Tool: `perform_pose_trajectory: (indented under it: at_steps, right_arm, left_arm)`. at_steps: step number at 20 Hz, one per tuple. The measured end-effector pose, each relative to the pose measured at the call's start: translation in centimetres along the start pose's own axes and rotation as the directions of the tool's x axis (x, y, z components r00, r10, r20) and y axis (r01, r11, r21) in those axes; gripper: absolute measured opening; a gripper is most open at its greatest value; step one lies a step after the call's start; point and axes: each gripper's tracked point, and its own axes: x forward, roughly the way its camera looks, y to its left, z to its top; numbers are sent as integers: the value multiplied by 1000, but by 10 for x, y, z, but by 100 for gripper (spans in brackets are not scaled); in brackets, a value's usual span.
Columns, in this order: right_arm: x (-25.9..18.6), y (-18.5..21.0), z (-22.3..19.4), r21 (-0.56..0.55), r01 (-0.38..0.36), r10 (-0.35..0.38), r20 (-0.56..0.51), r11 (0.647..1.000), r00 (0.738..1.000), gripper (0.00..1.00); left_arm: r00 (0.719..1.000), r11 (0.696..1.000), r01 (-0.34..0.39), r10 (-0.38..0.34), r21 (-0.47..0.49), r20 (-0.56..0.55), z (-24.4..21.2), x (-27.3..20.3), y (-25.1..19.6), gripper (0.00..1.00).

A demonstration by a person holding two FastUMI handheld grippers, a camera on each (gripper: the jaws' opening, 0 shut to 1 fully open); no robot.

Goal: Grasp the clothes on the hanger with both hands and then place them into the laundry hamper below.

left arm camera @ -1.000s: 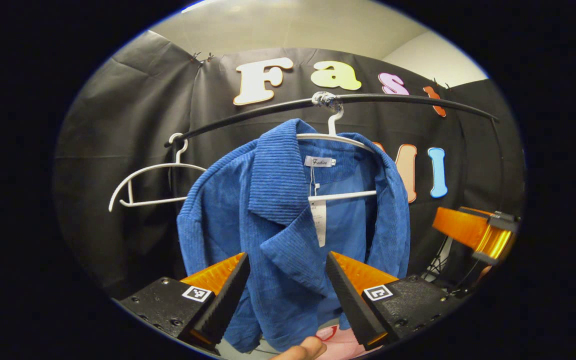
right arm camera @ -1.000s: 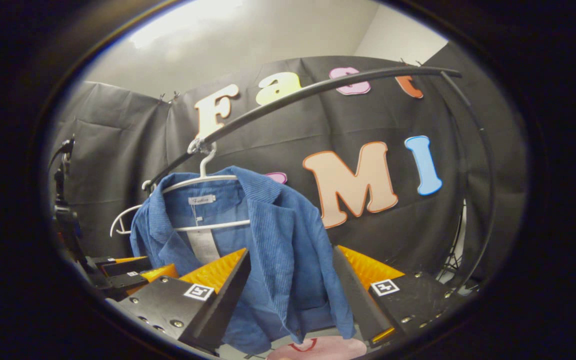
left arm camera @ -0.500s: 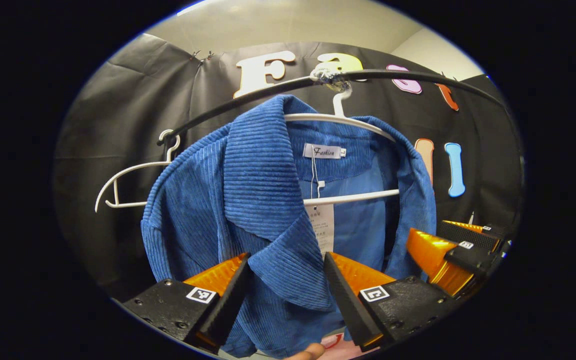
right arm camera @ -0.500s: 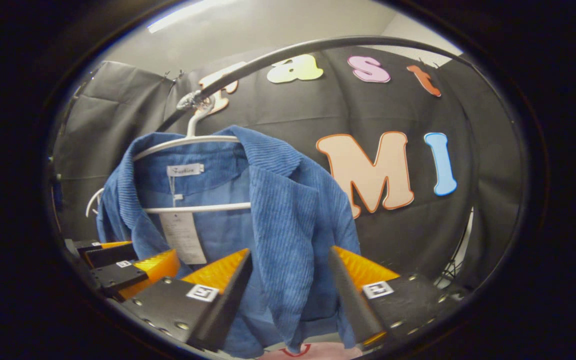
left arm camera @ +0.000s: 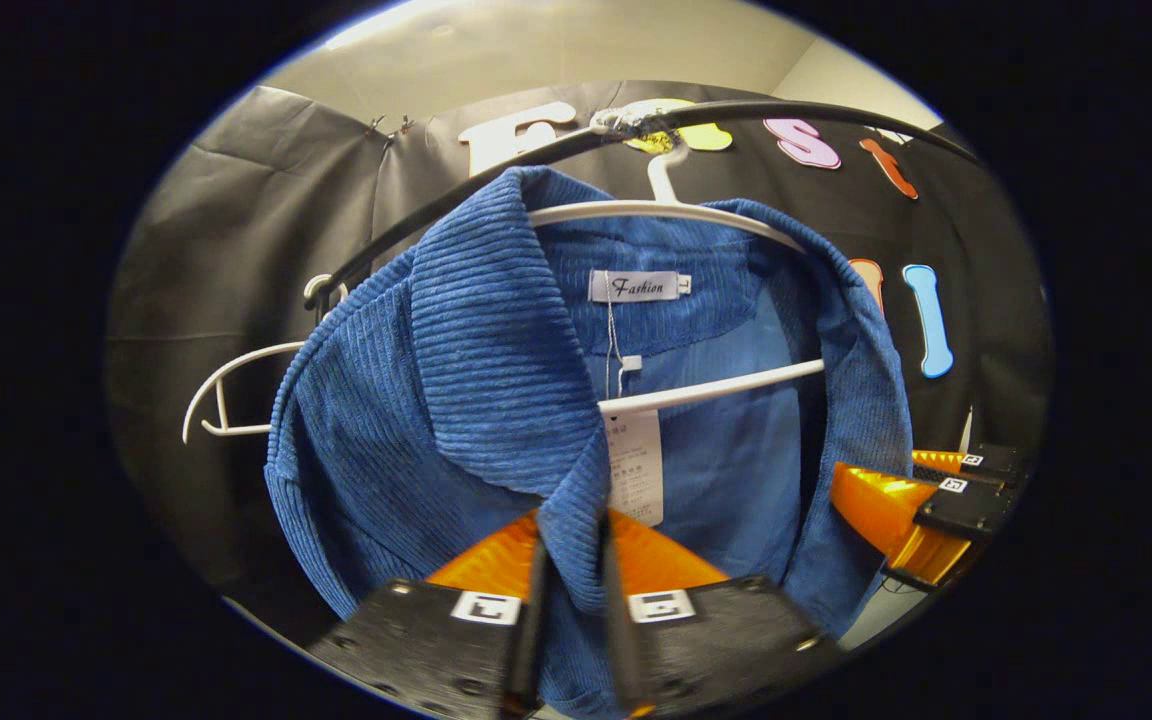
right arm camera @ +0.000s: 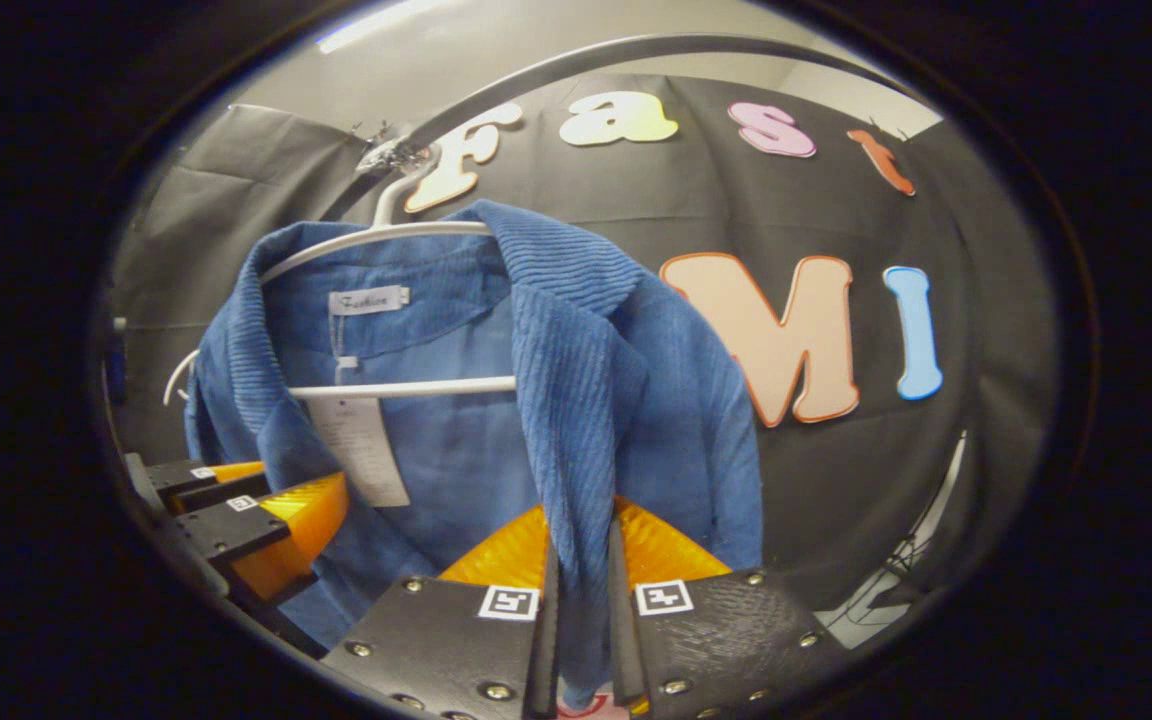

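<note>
Left gripper view: both grippers (left arm camera: 570, 590) (right arm camera: 581, 600) clamp blue jacket (left arm camera: 496, 350); spare hanger (left arm camera: 226, 395) behind.

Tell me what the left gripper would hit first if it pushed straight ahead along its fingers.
The left gripper is already shut on the blue jacket's lapel. Pushed straight on, it would probably drive deeper into that corduroy front, then meet the hanging paper tag and the white hanger's crossbar; depth is unclear.
</note>
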Motion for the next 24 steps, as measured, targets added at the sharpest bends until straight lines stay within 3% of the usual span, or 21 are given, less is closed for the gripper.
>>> perform_pose_trajectory:
  at_steps: [1,2,4,7,15,20,21,22,24]
  right_arm:
    - [-12,-7,4,-33,39,-38,11,999,999,21]
    - [-12,-16,6,-51,64,-63,23,997,998,14]
    - [-4,-13,6,-43,46,-45,25,998,999,1]
    - [-11,-11,17,-1,10,-10,57,1000,998,1]
    - [-34,-40,42,29,81,-84,120,996,989,1]
    - [-36,-59,60,6,136,-136,135,991,981,0]
    - [-37,-65,65,3,146,-145,136,989,980,6]
    - [-38,-70,72,8,153,-153,145,988,978,0]
    - [-41,-83,87,24,159,-161,159,987,974,0]
  left_arm:
    - [1000,1000,14,-15,-20,-2,-1,-1,-1,21]
    - [999,999,32,-32,-39,-2,0,-5,-2,7]
    - [997,995,72,-72,-65,-4,1,-16,-4,3]
    - [994,992,107,-108,-63,1,4,-34,-1,2]
    - [975,969,221,-215,-114,59,44,-88,19,2]
    - [975,966,221,-213,-131,70,65,-96,47,2]
    - [976,968,211,-203,-135,73,68,-96,53,2]
    - [977,969,207,-198,-136,79,72,-95,59,2]
    - [982,977,174,-164,-121,92,81,-93,76,2]
